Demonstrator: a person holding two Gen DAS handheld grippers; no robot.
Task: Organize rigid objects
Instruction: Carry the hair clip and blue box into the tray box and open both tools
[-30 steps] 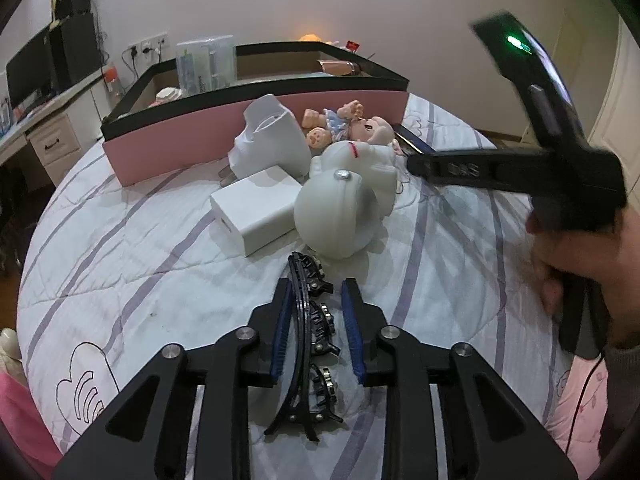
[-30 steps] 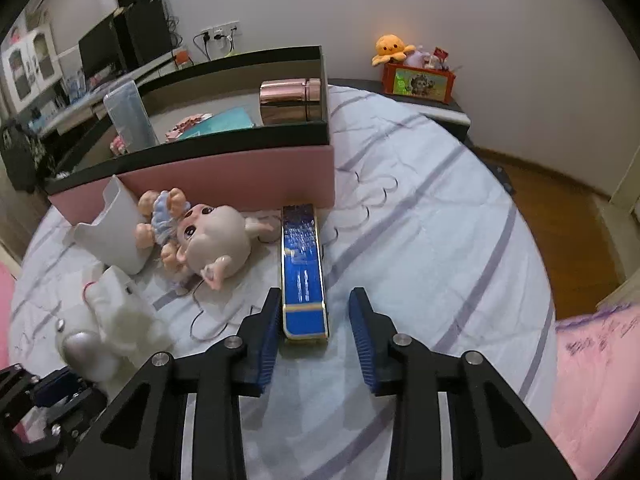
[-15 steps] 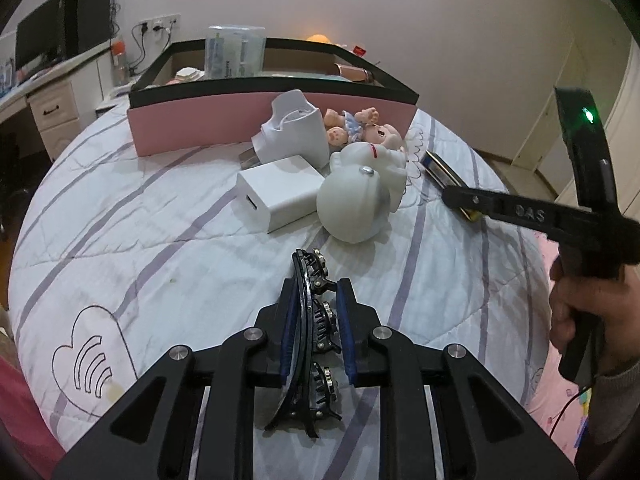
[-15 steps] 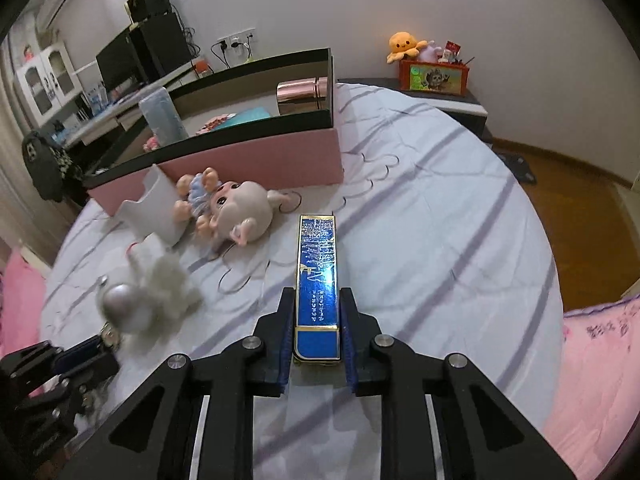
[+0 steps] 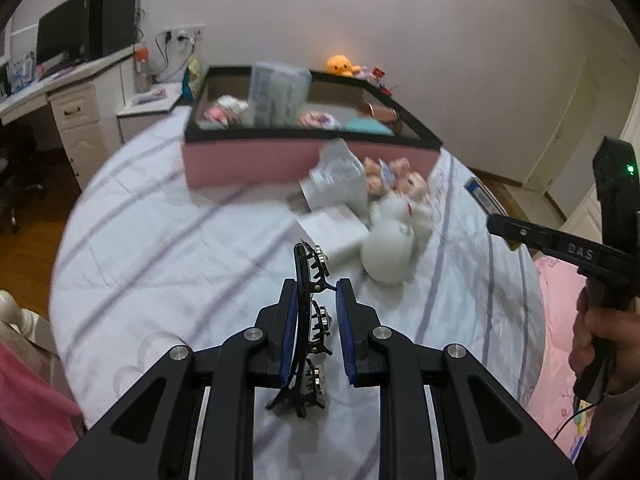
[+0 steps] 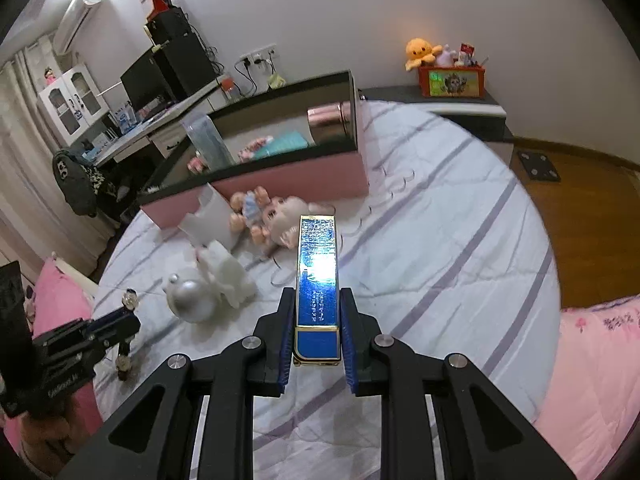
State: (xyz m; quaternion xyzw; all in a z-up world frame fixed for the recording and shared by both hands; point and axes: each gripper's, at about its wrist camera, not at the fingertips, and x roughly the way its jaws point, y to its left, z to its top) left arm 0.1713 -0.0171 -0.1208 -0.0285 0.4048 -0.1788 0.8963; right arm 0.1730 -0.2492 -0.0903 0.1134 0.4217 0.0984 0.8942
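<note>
My left gripper [image 5: 317, 308] is shut on a black hair clip [image 5: 310, 320] with metal studs and holds it above the striped bedspread. My right gripper [image 6: 317, 320] is shut on a long blue box with gold edges [image 6: 317, 280], lifted off the bed. The pink storage box with a black rim [image 5: 248, 160] stands at the far side and holds several items; it also shows in the right wrist view [image 6: 296, 176]. On the bed lie a doll [image 6: 272, 216], a white figurine [image 6: 208, 288], a white box [image 5: 332, 232] and a white holder [image 5: 340, 176].
A desk with a monitor [image 6: 160, 76] stands left of the bed. A shelf with an orange plush [image 6: 420, 52] is behind the bed. A pink pillow [image 6: 600, 360] lies at the right. The bedspread [image 5: 160, 248] is bare on the left side.
Both grippers have closed on their objects and lifted them off the bed: the left on the hair clip, the right on the blue box. Both views now sit higher.
</note>
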